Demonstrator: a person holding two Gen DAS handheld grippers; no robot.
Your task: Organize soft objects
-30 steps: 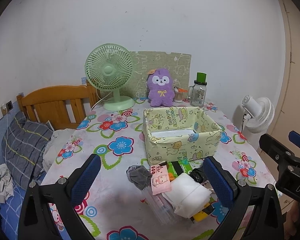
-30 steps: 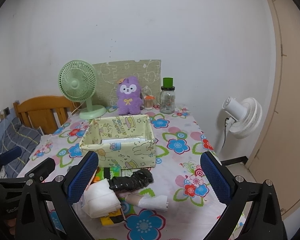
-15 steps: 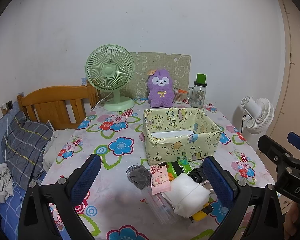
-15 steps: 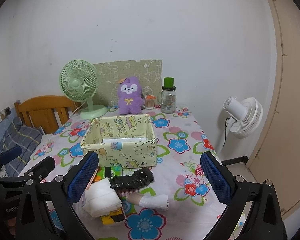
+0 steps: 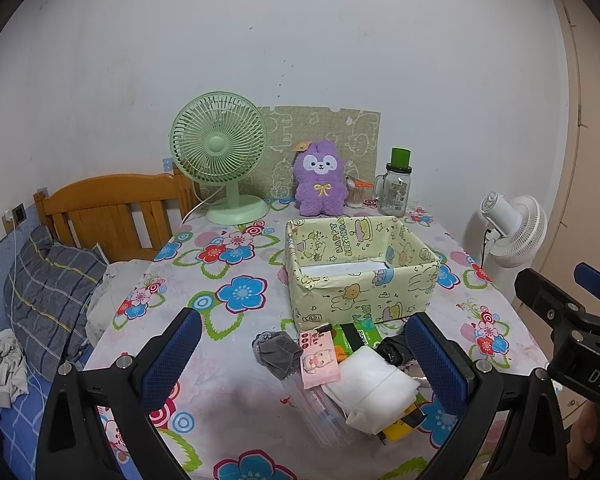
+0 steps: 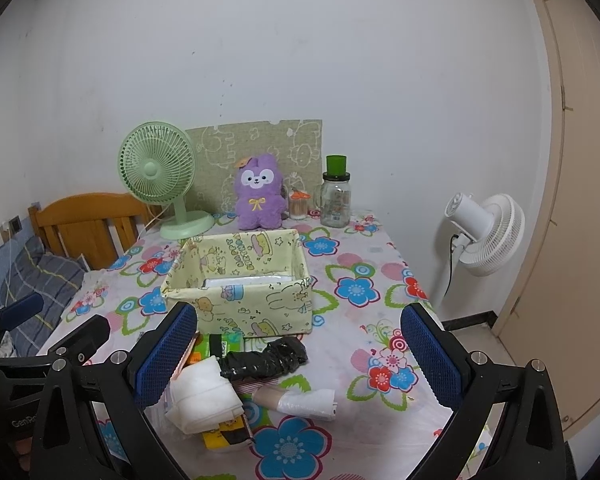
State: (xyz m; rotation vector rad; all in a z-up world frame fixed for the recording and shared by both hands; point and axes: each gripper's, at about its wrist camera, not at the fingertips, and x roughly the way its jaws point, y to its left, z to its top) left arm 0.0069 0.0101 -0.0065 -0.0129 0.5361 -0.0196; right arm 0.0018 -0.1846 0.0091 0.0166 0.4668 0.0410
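A white wall (image 5: 300,40) is seen behind a table (image 5: 220,280) covered in a flowered cloth, with a wooden bed (image 5: 112,208) alongside. A yellow box (image 5: 360,264) stands mid-table; just in front of it soft things are piled (a white cloth (image 5: 372,384), a grey sock (image 5: 278,354), a black bundle (image 6: 264,360)). The left gripper (image 5: 300,360) and right gripper (image 6: 298,356) are held above the pile, jaws spread wide, nothing held.
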